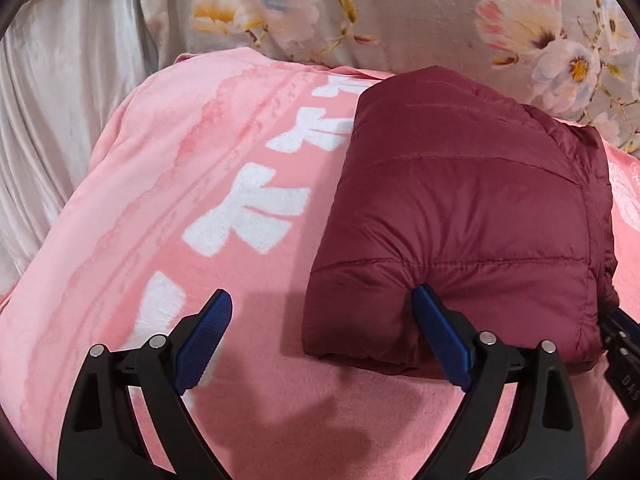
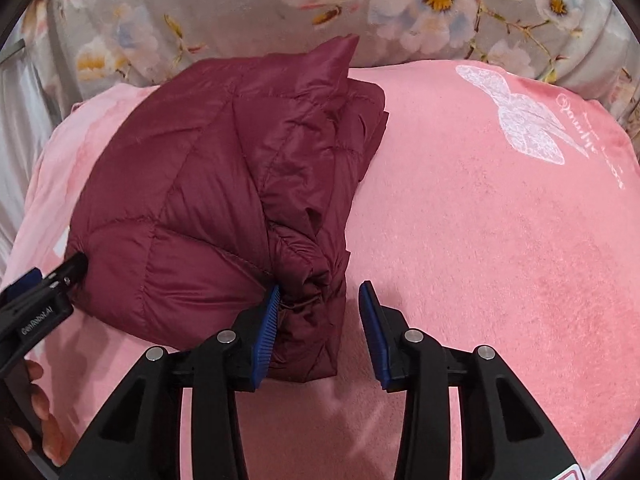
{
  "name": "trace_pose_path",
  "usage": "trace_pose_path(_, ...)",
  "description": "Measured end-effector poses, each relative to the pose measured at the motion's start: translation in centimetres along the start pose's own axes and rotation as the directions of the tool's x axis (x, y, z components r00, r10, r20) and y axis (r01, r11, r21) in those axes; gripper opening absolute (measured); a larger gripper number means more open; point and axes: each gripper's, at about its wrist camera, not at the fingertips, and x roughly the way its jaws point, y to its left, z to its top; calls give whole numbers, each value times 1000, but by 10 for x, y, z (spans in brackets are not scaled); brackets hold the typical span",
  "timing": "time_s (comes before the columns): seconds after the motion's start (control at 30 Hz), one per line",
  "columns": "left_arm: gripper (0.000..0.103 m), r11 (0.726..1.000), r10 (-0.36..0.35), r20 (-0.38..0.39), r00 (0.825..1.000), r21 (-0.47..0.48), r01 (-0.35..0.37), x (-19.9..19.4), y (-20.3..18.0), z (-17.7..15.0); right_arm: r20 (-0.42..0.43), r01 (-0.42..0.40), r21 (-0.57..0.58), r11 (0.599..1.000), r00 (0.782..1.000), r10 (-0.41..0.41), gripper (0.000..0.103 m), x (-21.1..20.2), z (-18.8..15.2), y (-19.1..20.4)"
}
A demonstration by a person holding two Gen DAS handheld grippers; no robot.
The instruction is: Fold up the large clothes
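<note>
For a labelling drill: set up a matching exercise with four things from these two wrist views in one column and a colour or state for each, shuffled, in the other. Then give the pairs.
Column one:
1. folded jacket
2. blanket
3. floral bedding
4. left gripper

Column two:
A. pink, with white print
B. jaws open, one finger against the jacket's near edge
C. dark red, quilted
D. greyish, with pink and white flowers

Pairs: 1-C, 2-A, 3-D, 4-B

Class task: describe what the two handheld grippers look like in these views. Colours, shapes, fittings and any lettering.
Both the left gripper and the right gripper have black plastic forked arms with triangular cut-outs, round silver pivot bolts, and flat blue ribbed fingers. In the right wrist view, white lettering shows on the left gripper's black body. No cables are visible.
</note>
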Motion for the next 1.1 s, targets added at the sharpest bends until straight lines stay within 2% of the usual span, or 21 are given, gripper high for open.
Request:
trace_pose_path(0.17,89,1000,19,22,1000,16,-19,-8,-6,-6,33,22,14,1000,999,-23,39,-22,-2,3)
trace_pose_path(0.27,89,1000,8,38,999,24,-9,-22,-8,-11,84,36,-4,999,996,-36,43,-45,-14,6)
trace_pose_path(0.4,92,1000,-5,57,998,28,4,-38,-14,-22,104,52,-13,999,993,-51,61,-58,-29,7)
trace_pose_path(0.53,93,999,7,78,997,54,-11,-47,-24,-25,116,69,-2,998,991,-68,61,-62,-20,6)
trace_pose_path(0.63,93,998,12,88,996,53,-16,-49,-27,-17,129,81,7,997,988,-81,64,-58,-3,5)
trace_pose_path(0.8,93,998,20,79,997,50,-24,-43,-28,-8,31,132,-23,991,991,-131,65,-11,9,2)
trace_pose_path(0.97,93,998,22,81,996,49,-26,-43,-24,-15,86,111,-22,994,990,-109,66,-39,-10,4)
trace_pose_path(1.1,93,999,-7,70,998,33,5,-51,-18,-31,130,115,-30,993,985,-110,76,-70,-45,3)
